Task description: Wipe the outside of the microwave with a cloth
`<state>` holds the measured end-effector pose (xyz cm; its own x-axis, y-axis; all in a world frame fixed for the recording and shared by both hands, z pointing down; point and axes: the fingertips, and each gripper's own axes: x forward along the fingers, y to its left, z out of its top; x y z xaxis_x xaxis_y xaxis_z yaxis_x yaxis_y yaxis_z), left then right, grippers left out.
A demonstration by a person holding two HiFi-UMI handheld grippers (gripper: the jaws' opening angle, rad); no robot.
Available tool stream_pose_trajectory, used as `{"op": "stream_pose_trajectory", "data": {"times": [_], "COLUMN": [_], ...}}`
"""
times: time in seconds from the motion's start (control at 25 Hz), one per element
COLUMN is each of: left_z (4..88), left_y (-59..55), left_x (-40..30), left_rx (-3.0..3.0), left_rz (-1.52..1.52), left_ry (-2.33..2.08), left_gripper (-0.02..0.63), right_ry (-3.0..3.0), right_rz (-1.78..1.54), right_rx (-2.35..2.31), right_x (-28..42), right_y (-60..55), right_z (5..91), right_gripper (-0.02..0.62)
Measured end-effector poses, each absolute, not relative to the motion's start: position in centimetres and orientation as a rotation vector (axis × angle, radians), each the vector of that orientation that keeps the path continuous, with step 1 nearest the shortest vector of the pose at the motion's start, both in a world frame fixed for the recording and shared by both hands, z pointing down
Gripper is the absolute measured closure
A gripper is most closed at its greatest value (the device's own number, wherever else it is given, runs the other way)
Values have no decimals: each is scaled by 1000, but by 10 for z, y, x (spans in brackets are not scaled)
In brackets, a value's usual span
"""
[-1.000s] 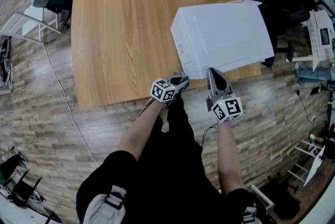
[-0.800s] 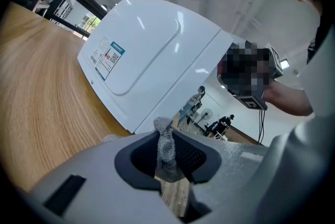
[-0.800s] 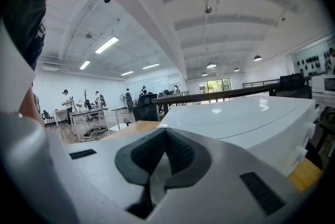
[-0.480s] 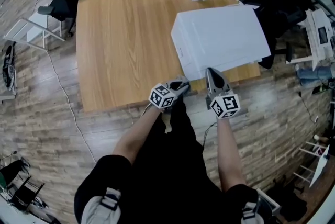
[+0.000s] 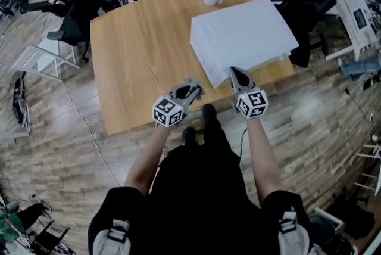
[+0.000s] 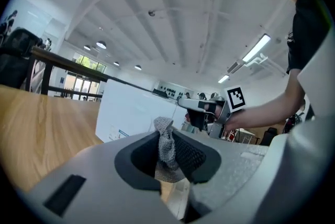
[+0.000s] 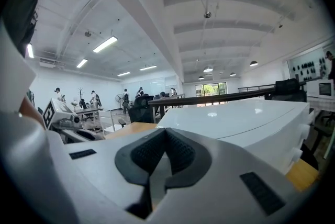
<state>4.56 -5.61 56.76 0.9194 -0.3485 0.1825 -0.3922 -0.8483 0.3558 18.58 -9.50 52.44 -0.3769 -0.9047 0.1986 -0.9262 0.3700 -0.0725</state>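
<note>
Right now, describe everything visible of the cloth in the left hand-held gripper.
The cloth is a small grey piece with a knitted, mesh-like texture, bunched into a narrow fold. It is pinched between the closed jaws of the left hand-held gripper. A crumpled tip sticks up above them and the rest hangs below. The white microwave stands beyond, apparently not touching it.

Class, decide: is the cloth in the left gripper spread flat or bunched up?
Bunched up: the cloth stands as a narrow crumpled wad pinched in the left gripper.
</note>
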Motion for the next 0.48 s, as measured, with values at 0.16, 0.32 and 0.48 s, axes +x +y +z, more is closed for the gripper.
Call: {"op": "stream_pose_trajectory", "data": {"times": [0.16,0.32,0.48], "left_z": [531,507,488], "left_y": [-54,-42,-38], "left_x": [19,1,-18], "left_rx": [2753,2773,2770], "left_rz": [159,112,47], "left_ry": [-608,-643,-696], "left_gripper": [546,546,546], "right_ry": [-2459,-2412,-2363], "right_rz": [257,142,71], "right_rx": [1659,1545,1345], "right_x": [186,179,151], "right_y": [-92,-72,-34], "right_z": [518,517,527], "right_gripper": [597,598,598]}}
